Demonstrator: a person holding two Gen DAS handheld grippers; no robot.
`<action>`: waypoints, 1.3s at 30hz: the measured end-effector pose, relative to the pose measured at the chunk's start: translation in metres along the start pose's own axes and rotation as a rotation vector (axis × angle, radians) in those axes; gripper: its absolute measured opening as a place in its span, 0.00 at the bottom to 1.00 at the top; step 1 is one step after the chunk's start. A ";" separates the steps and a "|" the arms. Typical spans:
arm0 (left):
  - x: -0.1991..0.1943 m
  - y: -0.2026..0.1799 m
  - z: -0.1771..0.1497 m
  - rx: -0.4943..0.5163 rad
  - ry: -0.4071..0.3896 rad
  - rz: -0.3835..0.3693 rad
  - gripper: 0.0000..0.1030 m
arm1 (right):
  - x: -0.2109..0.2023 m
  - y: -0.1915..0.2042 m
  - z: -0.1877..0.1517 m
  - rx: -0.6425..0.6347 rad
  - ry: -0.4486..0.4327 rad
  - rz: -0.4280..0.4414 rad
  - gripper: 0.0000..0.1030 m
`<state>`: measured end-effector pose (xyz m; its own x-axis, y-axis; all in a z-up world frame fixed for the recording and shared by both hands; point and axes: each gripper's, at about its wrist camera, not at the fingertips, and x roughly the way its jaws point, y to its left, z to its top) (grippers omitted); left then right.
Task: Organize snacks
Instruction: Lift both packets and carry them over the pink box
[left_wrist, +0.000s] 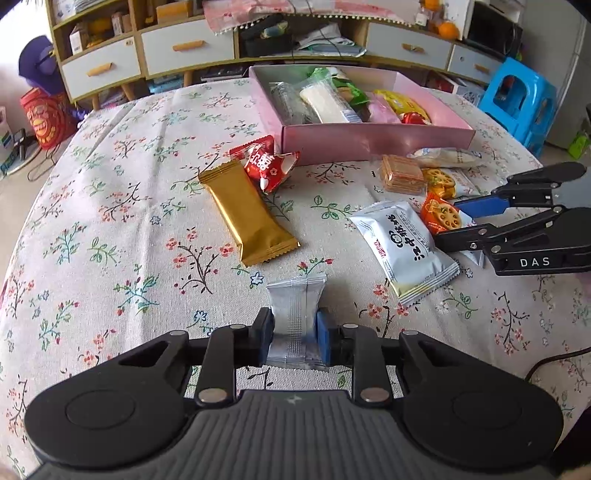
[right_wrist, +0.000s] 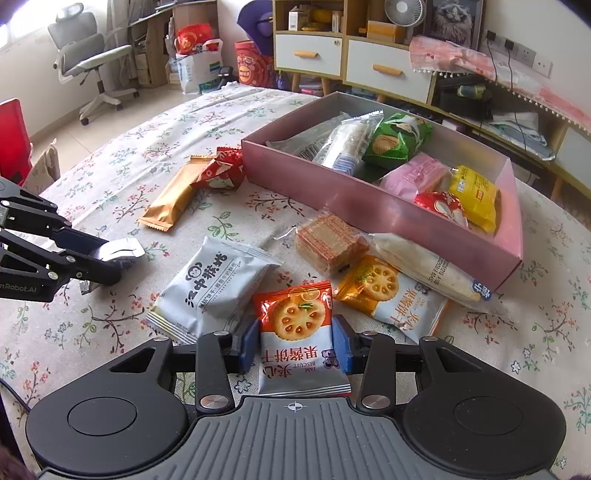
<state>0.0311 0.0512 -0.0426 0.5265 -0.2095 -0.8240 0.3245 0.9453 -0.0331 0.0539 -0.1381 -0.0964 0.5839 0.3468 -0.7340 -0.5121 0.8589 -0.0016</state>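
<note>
In the left wrist view my left gripper is shut on a small silver packet, whose sides are pinched in between the blue pads; it rests on the floral tablecloth. In the right wrist view my right gripper is shut on an orange-and-white jam biscuit packet, with a pad against each side. The pink box stands beyond, holding several snacks. Each gripper shows in the other's view: the right gripper at the right edge, the left gripper at the left with the silver packet.
Loose on the cloth lie a gold bar, a red packet, a grey-white biscuit packet, a wafer pack, a second jam biscuit packet and a long white roll. A blue stool stands beyond the table.
</note>
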 end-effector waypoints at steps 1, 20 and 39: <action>0.000 0.001 0.000 -0.006 0.002 -0.003 0.22 | -0.001 -0.001 0.000 0.003 -0.003 -0.002 0.39; -0.015 -0.002 0.026 -0.054 -0.065 -0.031 0.22 | -0.029 -0.014 0.021 0.101 -0.097 0.006 0.38; 0.005 -0.020 0.102 -0.192 -0.167 -0.110 0.22 | -0.038 -0.083 0.063 0.434 -0.240 -0.088 0.38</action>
<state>0.1078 0.0054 0.0118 0.6235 -0.3370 -0.7054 0.2402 0.9413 -0.2373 0.1137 -0.1989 -0.0256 0.7674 0.2994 -0.5670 -0.1749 0.9485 0.2641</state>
